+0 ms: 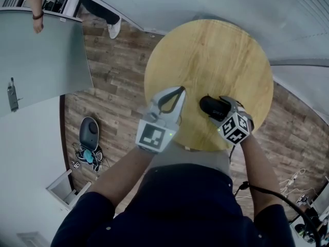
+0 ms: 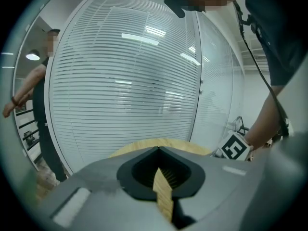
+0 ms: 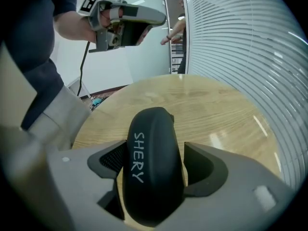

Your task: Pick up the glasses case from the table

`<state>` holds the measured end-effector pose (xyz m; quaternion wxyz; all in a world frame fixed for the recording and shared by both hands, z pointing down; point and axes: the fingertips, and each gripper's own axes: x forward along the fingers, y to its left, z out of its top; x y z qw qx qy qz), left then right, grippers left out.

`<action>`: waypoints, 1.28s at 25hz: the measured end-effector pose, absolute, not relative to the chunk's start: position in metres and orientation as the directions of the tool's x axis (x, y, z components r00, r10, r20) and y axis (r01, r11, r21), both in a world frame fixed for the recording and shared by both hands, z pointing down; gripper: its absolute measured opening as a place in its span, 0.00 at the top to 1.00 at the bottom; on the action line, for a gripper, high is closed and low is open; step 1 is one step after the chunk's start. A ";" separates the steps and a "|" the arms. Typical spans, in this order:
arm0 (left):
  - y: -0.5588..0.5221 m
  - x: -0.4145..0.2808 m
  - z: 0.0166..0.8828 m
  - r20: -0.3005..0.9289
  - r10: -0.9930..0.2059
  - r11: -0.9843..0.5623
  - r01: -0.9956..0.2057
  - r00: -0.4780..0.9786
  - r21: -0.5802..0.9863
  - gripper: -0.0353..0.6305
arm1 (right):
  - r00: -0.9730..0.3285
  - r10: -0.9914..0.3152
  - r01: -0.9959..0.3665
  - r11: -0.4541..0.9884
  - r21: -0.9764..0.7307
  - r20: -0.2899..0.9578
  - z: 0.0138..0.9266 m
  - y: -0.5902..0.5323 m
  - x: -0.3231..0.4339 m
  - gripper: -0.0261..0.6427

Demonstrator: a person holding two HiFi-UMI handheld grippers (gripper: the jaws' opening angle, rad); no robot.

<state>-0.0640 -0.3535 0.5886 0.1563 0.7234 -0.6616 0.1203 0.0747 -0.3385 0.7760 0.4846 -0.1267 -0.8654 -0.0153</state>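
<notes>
A black glasses case (image 1: 208,105) printed "SHERY" lies on the round wooden table (image 1: 216,50) near its front edge. My right gripper (image 1: 218,110) points steeply down over it. In the right gripper view the case (image 3: 154,143) lies lengthwise between the jaws, which stand wide; a sliver of wood shows beside the right pad (image 3: 204,165). My left gripper (image 1: 181,90) hovers over the table's near-left edge with its tips together and nothing in them. The left gripper (image 2: 158,149) looks across the table's rim (image 2: 139,148) toward a glass wall.
A curved glass wall with blinds (image 2: 134,81) runs behind the table. A grey desk (image 1: 41,60) stands at the left, with a person (image 1: 36,9) beyond it. On the wood floor lie a small grey appliance (image 1: 88,133) and cables (image 1: 295,181).
</notes>
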 end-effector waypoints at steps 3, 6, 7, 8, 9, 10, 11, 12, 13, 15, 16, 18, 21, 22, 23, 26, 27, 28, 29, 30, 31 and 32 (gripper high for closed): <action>-0.351 -0.067 0.580 0.374 -0.922 -0.074 -0.995 0.096 0.073 0.94 | -0.491 0.198 0.222 0.970 -0.099 0.848 0.772 -0.334 0.074 0.42; -0.352 -0.071 0.569 0.358 -0.929 -0.084 -0.995 0.100 0.060 0.94 | -0.540 0.185 0.169 0.979 -0.110 0.821 0.760 -0.333 0.069 0.43; -0.355 -0.074 0.565 0.350 -0.931 -0.089 -0.995 0.101 0.051 0.94 | -0.560 0.177 0.152 0.982 -0.109 0.810 0.754 -0.335 0.065 0.43; -0.358 -0.077 0.560 0.341 -0.934 -0.092 -0.995 0.102 0.043 0.94 | -0.579 0.167 0.138 0.985 -0.106 0.798 0.748 -0.337 0.061 0.43; -0.361 -0.081 0.556 0.331 -0.938 -0.095 -0.995 0.103 0.039 0.94 | -0.596 0.156 0.127 0.987 -0.100 0.788 0.740 -0.340 0.058 0.43; -0.363 -0.083 0.550 0.322 -0.941 -0.098 -0.994 0.106 0.038 0.94 | -0.612 0.146 0.118 0.989 -0.094 0.777 0.731 -0.341 0.056 0.43; -0.364 -0.085 0.545 0.314 -0.943 -0.102 -0.994 0.109 0.039 0.94 | -0.629 0.137 0.106 0.990 -0.090 0.765 0.721 -0.342 0.054 0.43; -0.363 -0.087 0.538 0.306 -0.945 -0.105 -0.994 0.113 0.042 0.94 | -0.647 0.126 0.088 0.992 -0.090 0.752 0.709 -0.341 0.054 0.43; -0.359 -0.087 0.532 0.296 -0.948 -0.108 -0.993 0.116 0.045 0.94 | -0.665 0.111 0.065 0.994 -0.092 0.738 0.697 -0.340 0.054 0.43; -0.344 -0.087 0.518 0.274 -0.954 -0.110 -0.993 0.120 0.051 0.94 | -0.712 0.070 -0.002 0.995 -0.101 0.699 0.671 -0.334 0.056 0.43; -0.336 -0.086 0.511 0.263 -0.957 -0.111 -0.992 0.121 0.054 0.94 | -0.740 0.042 -0.043 0.993 -0.109 0.672 0.656 -0.333 0.057 0.43; -0.330 -0.088 0.498 0.238 -0.963 -0.114 -0.992 0.125 0.059 0.94 | -0.795 -0.021 -0.127 0.983 -0.133 0.606 0.626 -0.340 0.055 0.43; -0.332 -0.092 0.473 0.201 -0.970 -0.125 -0.990 0.135 0.058 0.94 | -0.865 -0.118 -0.229 0.958 -0.174 0.487 0.572 -0.357 0.054 0.43; -0.332 -0.092 0.462 0.183 -0.973 -0.132 -0.990 0.141 0.055 0.94 | -0.884 -0.153 -0.257 0.948 -0.186 0.442 0.552 -0.359 0.055 0.43; -0.332 -0.090 0.451 0.163 -0.975 -0.142 -0.988 0.149 0.052 0.94 | -0.897 -0.185 -0.281 0.939 -0.197 0.400 0.533 -0.362 0.056 0.43; -0.335 -0.083 0.421 0.109 -0.978 -0.172 -0.984 0.177 0.052 0.94 | -0.909 -0.258 -0.340 0.913 -0.224 0.328 0.485 -0.367 0.060 0.43; -0.334 -0.081 0.413 0.096 -0.978 -0.180 -0.982 0.184 0.051 0.94 | -0.910 -0.273 -0.351 0.907 -0.231 0.312 0.475 -0.366 0.061 0.43; -0.333 -0.080 0.407 0.084 -0.978 -0.189 -0.981 0.192 0.048 0.94 | -0.913 -0.285 -0.357 0.904 -0.234 0.292 0.468 -0.366 0.062 0.43; -0.332 -0.078 0.401 0.071 -0.977 -0.198 -0.979 0.200 0.043 0.94 | -0.917 -0.295 -0.359 0.904 -0.232 0.270 0.461 -0.365 0.064 0.43; -0.331 -0.077 0.396 0.061 -0.976 -0.205 -0.978 0.207 0.037 0.94 | -0.919 -0.307 -0.362 0.905 -0.223 0.247 0.453 -0.364 0.065 0.43; -0.331 -0.076 0.390 0.053 -0.976 -0.211 -0.977 0.213 0.032 0.94 | -0.920 -0.322 -0.368 0.906 -0.208 0.224 0.443 -0.364 0.067 0.43; -0.329 -0.075 0.385 0.047 -0.975 -0.216 -0.976 0.217 0.029 0.94 | -0.919 -0.341 -0.377 0.908 -0.182 0.199 0.431 -0.364 0.069 0.43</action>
